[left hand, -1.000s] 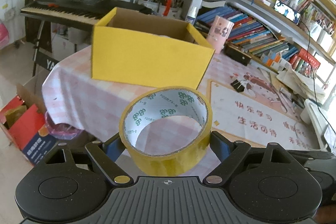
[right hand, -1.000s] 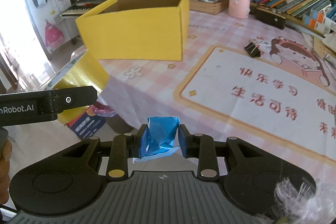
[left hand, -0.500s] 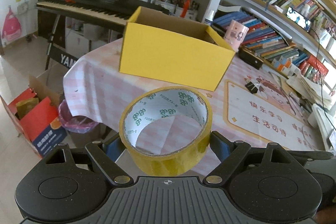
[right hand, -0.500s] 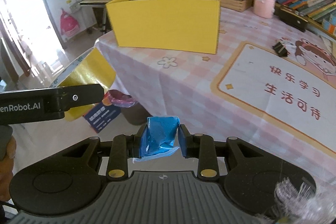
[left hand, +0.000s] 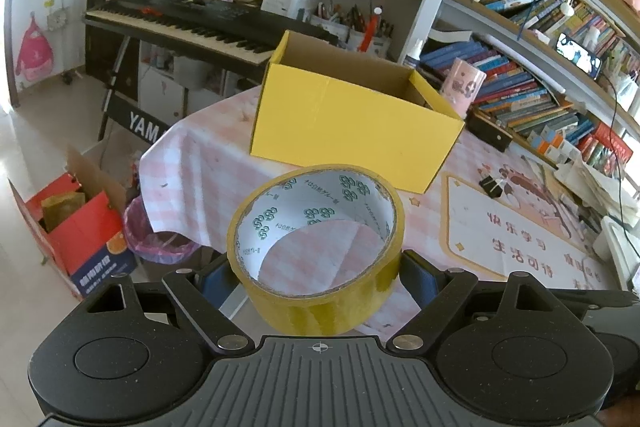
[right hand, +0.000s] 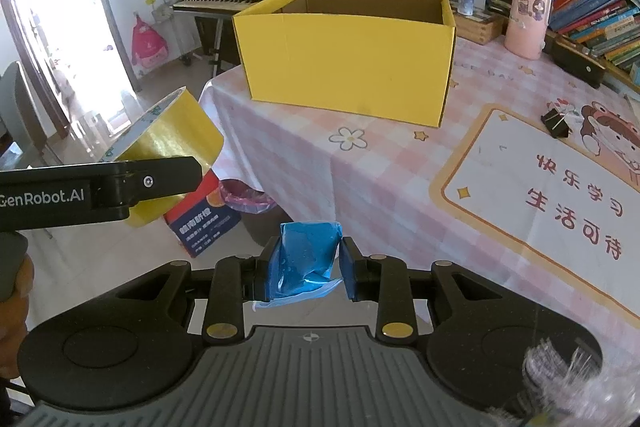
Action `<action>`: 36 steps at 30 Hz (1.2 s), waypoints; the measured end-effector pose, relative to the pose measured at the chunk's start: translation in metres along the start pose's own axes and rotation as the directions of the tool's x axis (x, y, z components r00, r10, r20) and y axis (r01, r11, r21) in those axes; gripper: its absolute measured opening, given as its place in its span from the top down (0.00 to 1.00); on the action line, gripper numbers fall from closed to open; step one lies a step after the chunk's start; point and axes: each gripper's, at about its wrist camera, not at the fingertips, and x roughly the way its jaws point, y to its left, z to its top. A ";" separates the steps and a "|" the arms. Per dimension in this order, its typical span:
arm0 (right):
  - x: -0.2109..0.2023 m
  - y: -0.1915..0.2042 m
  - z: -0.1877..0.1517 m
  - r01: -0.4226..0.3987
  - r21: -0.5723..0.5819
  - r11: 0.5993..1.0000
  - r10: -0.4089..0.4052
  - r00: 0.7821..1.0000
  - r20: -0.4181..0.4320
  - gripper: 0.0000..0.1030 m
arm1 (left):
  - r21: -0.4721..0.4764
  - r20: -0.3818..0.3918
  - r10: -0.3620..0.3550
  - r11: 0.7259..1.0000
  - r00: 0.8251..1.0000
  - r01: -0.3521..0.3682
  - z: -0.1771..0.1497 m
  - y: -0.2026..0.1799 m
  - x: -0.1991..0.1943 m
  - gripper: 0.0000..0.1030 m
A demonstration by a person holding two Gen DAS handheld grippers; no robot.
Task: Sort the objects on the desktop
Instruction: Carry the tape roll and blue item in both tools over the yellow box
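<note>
The left gripper (left hand: 316,267) clamps the yellow tape roll (left hand: 316,247). The right gripper (right hand: 306,263) pinches a blue packet (right hand: 306,255). The yellow box (right hand: 348,67) stands far ahead.

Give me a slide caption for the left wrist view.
Left gripper carries a yellow tape roll toward the open yellow box on the pink checked table.

The yellow box (right hand: 348,55) stands open-topped near the tabletop's (right hand: 360,179) far left corner, nothing over its mouth. The stretch of tabletop from the near edge up to its front wall lies bare. To the right, a black binder clip (right hand: 555,122) sits on the printed mat (right hand: 540,195); a pink cup (right hand: 527,23) stands beside the box's right rear corner.
</note>
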 end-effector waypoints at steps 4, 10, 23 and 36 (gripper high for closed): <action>0.000 0.000 0.002 0.005 0.002 1.000 -0.005 1.000 0.003 0.72 | 0.005 0.003 -0.003 1.000 1.000 0.003 0.001 0.001 0.000 0.16; 0.001 0.001 0.005 0.011 0.006 1.000 -0.011 1.000 0.013 0.72 | 0.010 0.014 -0.007 1.000 1.000 0.007 0.006 0.002 0.001 0.16; 0.004 -0.005 0.023 0.026 0.023 0.999 -0.027 0.999 0.038 0.72 | 0.048 0.060 -0.018 0.999 0.998 0.015 0.024 -0.005 0.005 0.15; 0.001 -0.025 0.089 0.022 0.035 0.999 -0.028 0.982 0.189 0.72 | 0.081 0.214 -0.009 0.997 0.977 -0.009 0.080 -0.016 0.022 0.15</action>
